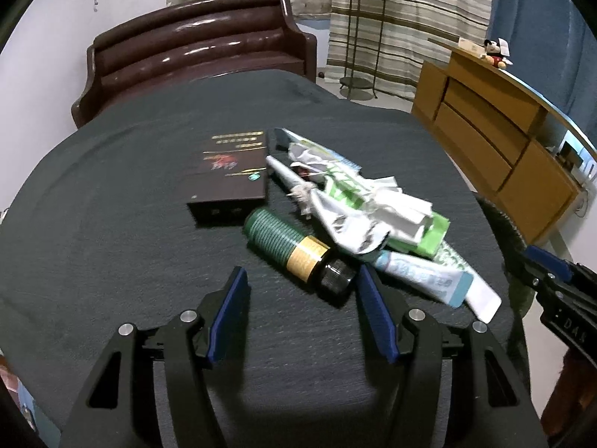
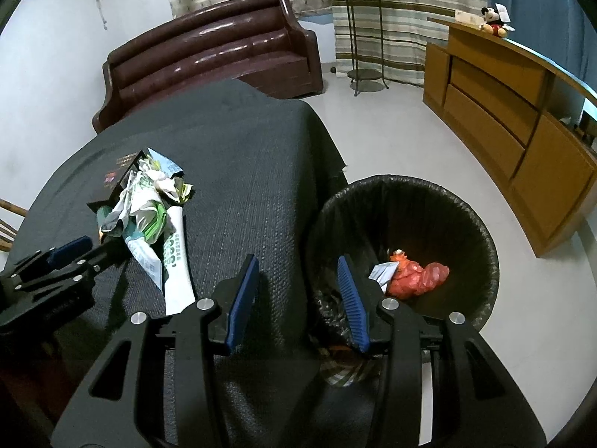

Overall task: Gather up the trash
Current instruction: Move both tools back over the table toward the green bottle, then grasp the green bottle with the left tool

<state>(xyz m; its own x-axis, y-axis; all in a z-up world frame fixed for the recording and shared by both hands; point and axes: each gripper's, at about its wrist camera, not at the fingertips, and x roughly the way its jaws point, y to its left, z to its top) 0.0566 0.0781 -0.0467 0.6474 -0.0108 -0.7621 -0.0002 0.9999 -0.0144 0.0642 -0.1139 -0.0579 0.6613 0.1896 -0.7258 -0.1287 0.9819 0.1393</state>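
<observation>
A pile of trash [image 1: 358, 201] lies on the dark-clothed table [image 1: 112, 205]: toothpaste tubes [image 1: 421, 272], crumpled white paper and green wrappers. A green bottle [image 1: 283, 239] with a gold band and black cap lies on its side in front of the pile. My left gripper [image 1: 301, 272] is open just short of the bottle, with the cap by its right finger and nothing gripped. My right gripper [image 2: 297, 259] is open and empty, above the table's edge beside the bin [image 2: 410, 183]. The black-lined bin holds a red bag [image 2: 418, 276]. The pile [image 2: 149, 201] also shows at the left of the right wrist view.
A dark flat box [image 1: 231, 175] lies behind the bottle, touching the pile. A brown leather sofa [image 1: 201, 44] stands beyond the table and a wooden cabinet [image 1: 485, 130] along the right wall. The bin stands on the pale floor [image 2: 410, 130] right of the table.
</observation>
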